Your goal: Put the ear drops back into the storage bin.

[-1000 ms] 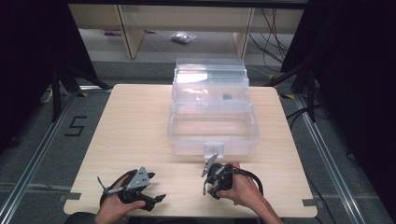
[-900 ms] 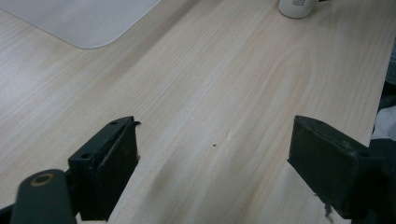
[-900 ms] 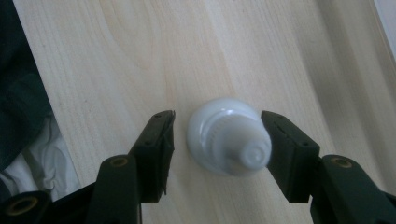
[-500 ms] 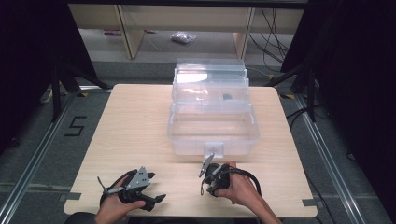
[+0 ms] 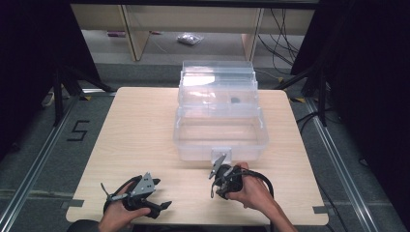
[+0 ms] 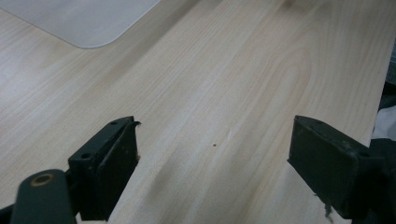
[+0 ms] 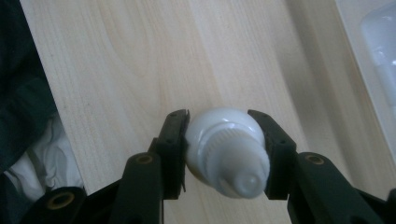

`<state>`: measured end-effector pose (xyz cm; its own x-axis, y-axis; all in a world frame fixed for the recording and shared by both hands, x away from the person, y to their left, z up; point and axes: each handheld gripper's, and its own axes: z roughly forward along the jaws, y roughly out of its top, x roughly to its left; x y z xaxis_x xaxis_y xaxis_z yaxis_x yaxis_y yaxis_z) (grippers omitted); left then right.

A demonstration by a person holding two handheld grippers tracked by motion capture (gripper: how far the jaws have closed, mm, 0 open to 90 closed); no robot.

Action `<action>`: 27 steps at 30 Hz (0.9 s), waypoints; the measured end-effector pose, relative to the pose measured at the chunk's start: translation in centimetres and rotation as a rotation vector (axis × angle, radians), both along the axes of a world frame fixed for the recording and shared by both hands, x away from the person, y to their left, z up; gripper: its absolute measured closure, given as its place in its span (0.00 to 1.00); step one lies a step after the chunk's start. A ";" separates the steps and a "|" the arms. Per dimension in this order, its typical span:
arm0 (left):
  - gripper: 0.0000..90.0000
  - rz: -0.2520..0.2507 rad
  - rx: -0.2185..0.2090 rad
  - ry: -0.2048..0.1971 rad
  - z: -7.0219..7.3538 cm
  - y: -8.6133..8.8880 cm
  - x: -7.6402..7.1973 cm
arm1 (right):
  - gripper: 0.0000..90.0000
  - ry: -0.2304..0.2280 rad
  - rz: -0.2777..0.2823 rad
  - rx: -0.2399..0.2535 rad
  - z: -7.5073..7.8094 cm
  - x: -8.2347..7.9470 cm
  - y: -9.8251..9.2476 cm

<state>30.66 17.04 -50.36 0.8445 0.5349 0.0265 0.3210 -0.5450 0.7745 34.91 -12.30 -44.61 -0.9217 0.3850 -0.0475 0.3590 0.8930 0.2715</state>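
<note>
My right gripper (image 7: pixel 218 119) is shut on a small white plastic bottle (image 7: pixel 224 154) with a ribbed neck and a nozzle that points back at the camera, held just above the tabletop. In the high view this right gripper (image 5: pixel 216 185) sits in a hand just in front of the clear plastic box (image 5: pixel 220 140). My left gripper (image 6: pixel 215 140) stands open over bare wood with nothing between its jaws. From above, the left gripper (image 5: pixel 162 206) is at the front left of the table, well apart from the box.
The box's lid (image 5: pixel 217 77) stands open at the back, and a small dark item (image 5: pixel 235 100) lies in its upper tray. A latch (image 5: pixel 221 154) hangs at its front wall. The wooden table (image 5: pixel 135 130) has free room left of the box. Shelving and cables lie beyond.
</note>
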 end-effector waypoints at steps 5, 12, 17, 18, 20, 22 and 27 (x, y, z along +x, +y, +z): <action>0.17 -0.004 0.014 0.003 0.1 0.1 0.0 | 0.67 0.011 -0.011 0.006 0.4 0.1 -0.3; 0.17 -0.010 0.024 -0.004 0.1 0.2 0.1 | 0.67 0.005 0.015 0.014 1.2 0.9 -0.9; 0.17 -0.008 0.017 -0.003 0.1 0.1 0.1 | 0.67 0.004 0.024 0.017 2.2 1.4 -1.4; 0.17 -0.008 0.017 -0.003 0.1 0.1 0.1 | 0.67 0.009 0.003 0.016 2.5 1.3 -1.4; 0.17 -0.008 0.016 -0.002 0.1 0.1 0.1 | 0.67 0.009 0.001 0.015 2.8 1.6 -1.6; 0.17 -0.007 0.018 -0.002 0.1 0.1 0.1 | 0.67 -0.002 0.013 0.016 3.2 1.9 -1.8; 0.17 -0.007 0.017 -0.003 0.1 0.1 0.1 | 0.67 0.009 -0.022 -0.002 4.5 2.3 -2.5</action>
